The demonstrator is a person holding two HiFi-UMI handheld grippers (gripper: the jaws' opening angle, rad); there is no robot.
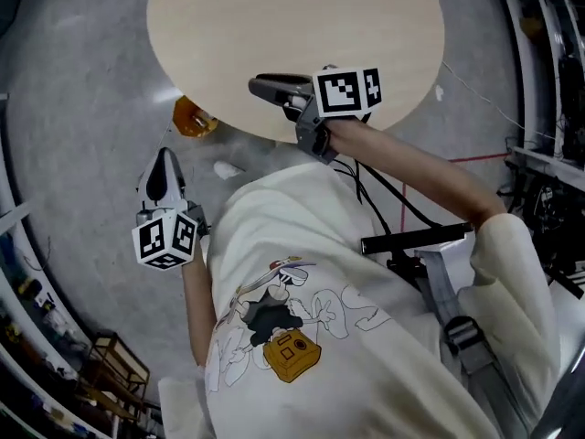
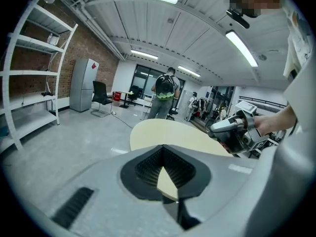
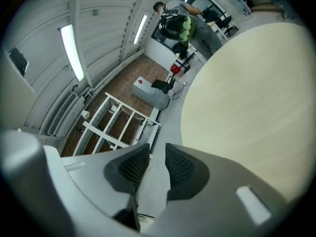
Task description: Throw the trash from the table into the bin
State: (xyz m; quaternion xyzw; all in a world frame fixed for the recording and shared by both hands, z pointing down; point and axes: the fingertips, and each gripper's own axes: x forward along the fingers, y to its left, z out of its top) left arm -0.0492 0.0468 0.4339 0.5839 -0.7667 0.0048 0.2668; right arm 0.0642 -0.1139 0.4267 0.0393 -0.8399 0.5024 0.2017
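**Grey jaws, nothing in them, by the round tabletop**

The right hand-held gripper [image 1: 262, 87] is released. In the right gripper view its two black ribbed pads [image 3: 132, 165] stand a narrow gap apart, and only floor shows between them. Its tips reach over the near rim of the round pale wooden tabletop [image 1: 292, 16], which spreads ahead of it and to its right.

The left hand-held gripper [image 1: 165, 158] is clenched on nothing. Its black ribbed pads [image 2: 148, 168] meet at the tips, and the wedge-shaped gap behind them shows only the tabletop beyond. It is held off to the side of the tabletop, above the grey concrete floor [image 1: 82, 108], well apart from the right one. In the left gripper view the right one shows ahead and to the right.

Just to the right of the left hand-held gripper's tips, a small white scrap [image 1: 228, 167] lies on the floor, short of the tabletop's rim. Ahead of those tips an orange translucent thing [image 1: 189, 117] sits on the floor, partly tucked under the rim. I cannot tell whether it is the bin.

Behind both tools is the holder's cream printed T-shirt [image 1: 302, 291]. Far ahead of the left hand-held gripper, past the tabletop, a person with a dark backpack [image 2: 165, 90] stands. A white metal shelving rack [image 2: 29, 73] rises to its left against a brick wall.
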